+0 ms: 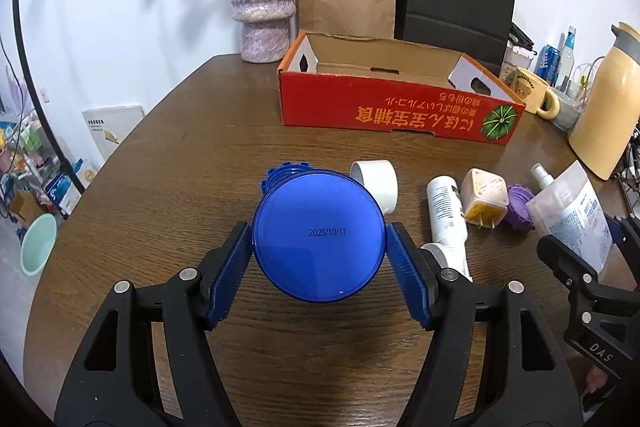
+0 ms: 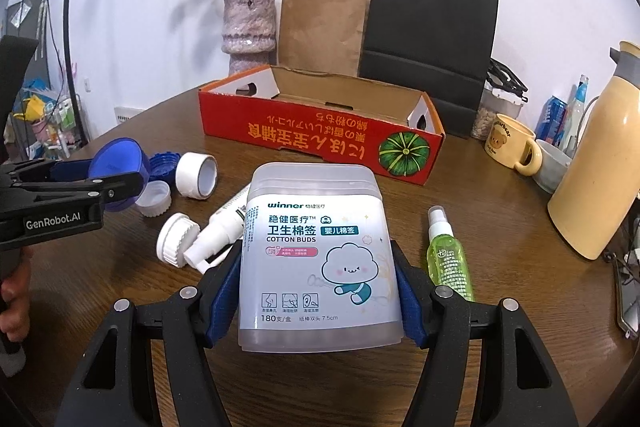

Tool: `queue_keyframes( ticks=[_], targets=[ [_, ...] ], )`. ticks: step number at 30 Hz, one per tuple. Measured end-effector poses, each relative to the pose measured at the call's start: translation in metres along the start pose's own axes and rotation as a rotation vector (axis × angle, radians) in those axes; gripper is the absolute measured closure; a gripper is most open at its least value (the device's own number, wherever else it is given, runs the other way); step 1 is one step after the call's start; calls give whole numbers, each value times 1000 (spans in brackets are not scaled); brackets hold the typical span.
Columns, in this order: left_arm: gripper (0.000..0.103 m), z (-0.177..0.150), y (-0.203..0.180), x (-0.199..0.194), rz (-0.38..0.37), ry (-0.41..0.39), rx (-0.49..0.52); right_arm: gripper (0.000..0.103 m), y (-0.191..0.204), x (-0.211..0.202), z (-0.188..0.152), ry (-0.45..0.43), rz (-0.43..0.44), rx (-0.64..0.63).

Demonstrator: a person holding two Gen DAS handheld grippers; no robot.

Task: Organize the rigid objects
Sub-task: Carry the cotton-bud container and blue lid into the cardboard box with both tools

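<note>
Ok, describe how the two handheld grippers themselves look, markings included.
Both are black plastic frames with triangular cut-outs and silver rivets. The left gripper and the right gripper each carry blue ribbed pads on the jaws. Seen from the right wrist view, the left one's side reads "GenRobot.AI" in white; the right one's body shows "DAS". No cables visible.

We see a dark wood-grain table (image 2: 500,227) carrying a red cardboard box (image 2: 320,139) toward its far side, with a mottled vase (image 2: 249,31), a brown paper bag (image 2: 320,27) and a black paper bag (image 2: 432,39) behind it. Nearer us lie a white tape roll (image 2: 196,174), a blue ridged lid (image 2: 163,165), two white caps (image 2: 154,199), a white tube (image 2: 218,231) and a green spray bottle (image 2: 448,259). At the right edge stand a yellow bear mug (image 2: 510,147) and a cream thermos jug (image 2: 596,163).
</note>
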State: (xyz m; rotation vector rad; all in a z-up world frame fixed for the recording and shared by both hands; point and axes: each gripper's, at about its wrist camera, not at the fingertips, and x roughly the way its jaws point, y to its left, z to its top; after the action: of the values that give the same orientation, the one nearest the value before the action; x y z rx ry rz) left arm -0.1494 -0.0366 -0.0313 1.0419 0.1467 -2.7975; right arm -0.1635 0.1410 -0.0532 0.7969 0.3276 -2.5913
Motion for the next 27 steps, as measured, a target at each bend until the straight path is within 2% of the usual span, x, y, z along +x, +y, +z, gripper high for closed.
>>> queue_keyframes(
  ticks=[18,27],
  targets=[
    [38,33,-13,-27,-28,-81,13,32,3,-7,30,-44,17,38],
    [39,55,-19,-25,-42,-102,1,32,-1,-6,53,-72,10,45]
  ],
)
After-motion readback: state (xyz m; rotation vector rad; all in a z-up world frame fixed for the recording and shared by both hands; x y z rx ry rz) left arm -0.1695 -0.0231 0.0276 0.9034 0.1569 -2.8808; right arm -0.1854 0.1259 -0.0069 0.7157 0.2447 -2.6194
